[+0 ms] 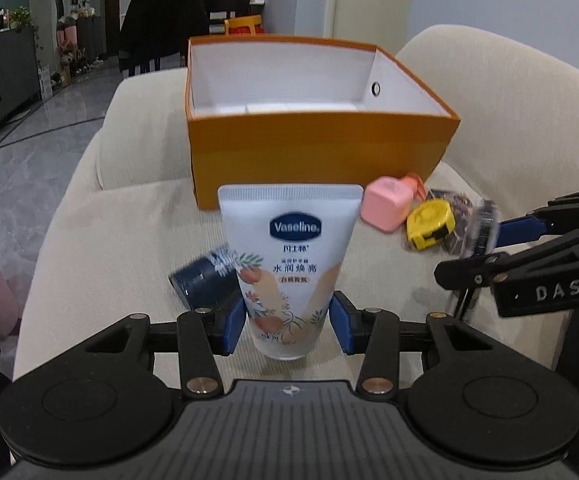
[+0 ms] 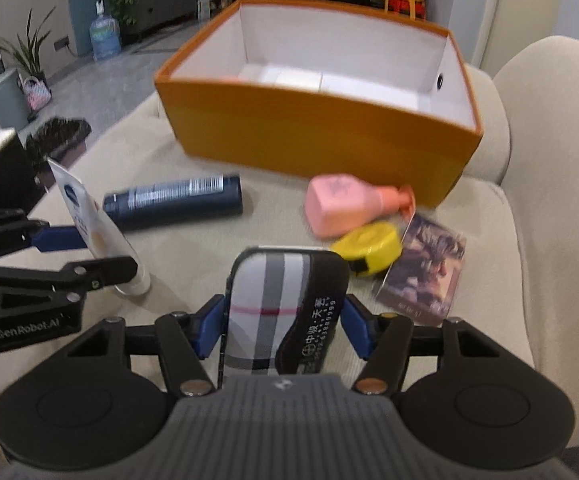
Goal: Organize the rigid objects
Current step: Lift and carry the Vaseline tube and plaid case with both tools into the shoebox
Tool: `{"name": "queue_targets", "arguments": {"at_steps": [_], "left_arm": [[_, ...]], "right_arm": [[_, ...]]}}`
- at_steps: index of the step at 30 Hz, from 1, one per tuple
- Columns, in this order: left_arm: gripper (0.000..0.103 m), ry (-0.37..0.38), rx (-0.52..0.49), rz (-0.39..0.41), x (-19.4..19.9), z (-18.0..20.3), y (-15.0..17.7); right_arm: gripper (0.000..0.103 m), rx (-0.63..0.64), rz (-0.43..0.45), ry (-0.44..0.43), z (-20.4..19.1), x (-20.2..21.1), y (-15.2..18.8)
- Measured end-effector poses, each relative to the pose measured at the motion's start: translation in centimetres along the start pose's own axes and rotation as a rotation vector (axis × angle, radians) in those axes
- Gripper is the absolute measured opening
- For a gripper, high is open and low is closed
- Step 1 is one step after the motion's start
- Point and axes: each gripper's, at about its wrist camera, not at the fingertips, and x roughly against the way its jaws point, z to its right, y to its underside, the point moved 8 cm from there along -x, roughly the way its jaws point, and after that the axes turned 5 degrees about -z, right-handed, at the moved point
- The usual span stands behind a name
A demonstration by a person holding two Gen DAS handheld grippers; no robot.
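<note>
Both grippers hold items before the orange box [image 1: 313, 156]

Left gripper [image 1: 288, 320] fingers pinch the Vaseline tube [image 1: 289, 264]; right gripper [image 2: 283, 320] fingers clamp the plaid case [image 2: 277, 304]. On the sofa cushion [image 2: 193, 256], box at 12 o'clock.

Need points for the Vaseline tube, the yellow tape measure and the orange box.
Vaseline tube [image 1: 295, 256], left wrist view, on the printed front below the logo.
Yellow tape measure [image 2: 371, 247], right wrist view, on the top face of its case.
Orange box [image 2: 313, 136], right wrist view, on the near outer wall.

Matt orange cardboard box [image 1: 313, 156], frosted plastic tube [image 1: 289, 264], ribbed beige cloth cushion [image 1: 121, 240], glossy yellow plastic tape measure [image 2: 369, 250]
</note>
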Motion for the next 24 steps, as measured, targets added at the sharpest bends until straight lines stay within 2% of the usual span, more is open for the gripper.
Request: {"name": "queue_targets", "arguments": {"at_steps": [3,6,7,10,17,24], "left_arm": [[0.052,-0.004,-0.002,0.02,0.4,-0.1,-0.9],[0.052,-0.005,-0.005,0.034,0.7,-0.2,-1.7],[0.052,-0.007,-0.005,0.038,0.7,-0.2,-1.9],[0.052,-0.006,-0.004,0.039,0.6,-0.3,-2.1],[0.052,-0.001,-0.008,0.041,0.9,-0.3,-2.2],[0.052,0.012,-0.046,0.091,1.9,0.0,-5.7]], "right_arm": [[0.059,-0.015,0.031,-0.006,0.3,0.9,-1.2],[0.052,-0.025,0.055,-0.009,0.5,1.7,-2.1],[0.048,-0.028,0.059,-0.012,0.6,1.9,-2.4],[0.02,-0.052,0.05,-0.027,1.1,1.7,-2.6],[0.018,-0.1,0.028,-0.042,1.8,1.4,-2.1],[0.018,-0.09,0.088,-0.041,2.3,3.3,-4.3]]}}
